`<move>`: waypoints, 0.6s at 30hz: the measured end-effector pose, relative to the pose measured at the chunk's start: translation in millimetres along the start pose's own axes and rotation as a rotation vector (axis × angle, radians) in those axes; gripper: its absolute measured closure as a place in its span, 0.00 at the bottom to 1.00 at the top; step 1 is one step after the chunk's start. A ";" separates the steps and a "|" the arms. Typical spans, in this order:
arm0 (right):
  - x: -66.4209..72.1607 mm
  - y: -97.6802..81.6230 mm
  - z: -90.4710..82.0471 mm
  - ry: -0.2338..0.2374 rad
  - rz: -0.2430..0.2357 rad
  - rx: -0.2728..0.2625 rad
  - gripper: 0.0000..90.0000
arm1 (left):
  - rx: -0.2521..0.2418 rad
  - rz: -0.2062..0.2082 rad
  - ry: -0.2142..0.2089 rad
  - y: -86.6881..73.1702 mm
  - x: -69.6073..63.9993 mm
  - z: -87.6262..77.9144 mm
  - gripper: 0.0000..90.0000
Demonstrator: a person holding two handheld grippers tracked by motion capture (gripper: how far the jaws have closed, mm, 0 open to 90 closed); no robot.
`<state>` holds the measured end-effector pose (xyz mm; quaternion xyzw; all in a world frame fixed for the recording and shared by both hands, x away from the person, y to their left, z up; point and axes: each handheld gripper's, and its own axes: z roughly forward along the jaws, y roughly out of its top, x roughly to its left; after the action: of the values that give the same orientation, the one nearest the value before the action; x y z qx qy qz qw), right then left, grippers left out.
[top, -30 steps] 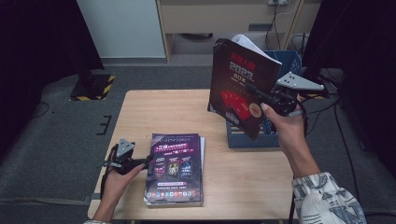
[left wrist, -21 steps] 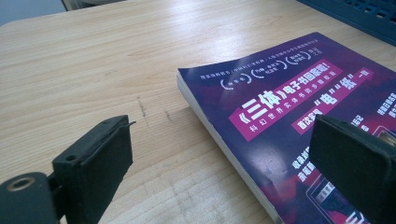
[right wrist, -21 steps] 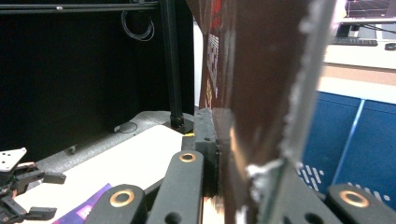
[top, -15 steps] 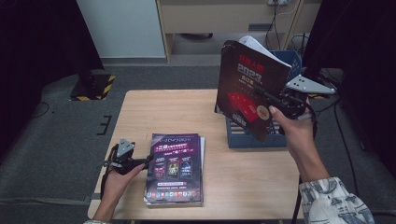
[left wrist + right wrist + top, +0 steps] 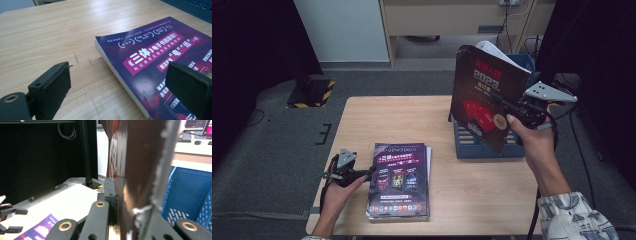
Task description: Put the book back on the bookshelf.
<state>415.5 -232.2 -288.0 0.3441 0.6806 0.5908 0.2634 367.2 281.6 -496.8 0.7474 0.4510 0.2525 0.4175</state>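
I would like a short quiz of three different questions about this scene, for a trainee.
1. True or false: the right gripper is clamped on the dark red book.
2. Where does the purple magazine lie? A. in the blue crate B. flat on the wooden table C. on the floor
3. The left gripper has its jaws ____.

Key: 1 true; 2 B, on the wooden table; 3 open, beside the magazine's edge.

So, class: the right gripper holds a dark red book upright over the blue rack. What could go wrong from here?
1. The right gripper pinches the dark red book only near one edge, so it may swing or slip.
2. Its lower corner could catch the blue rack wall instead of entering a slot.
3. The left gripper, jaws open beside the purple book, might nudge it.
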 end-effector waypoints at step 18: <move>-15.8 -6.1 -6.1 -0.049 0.021 0.013 0.97 | 0.002 0.004 0.000 -0.3 -0.4 0.8 0.07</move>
<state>419.8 -248.7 -293.8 0.3672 0.6742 0.5805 0.2714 367.5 281.1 -497.5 0.7487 0.4500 0.2529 0.4160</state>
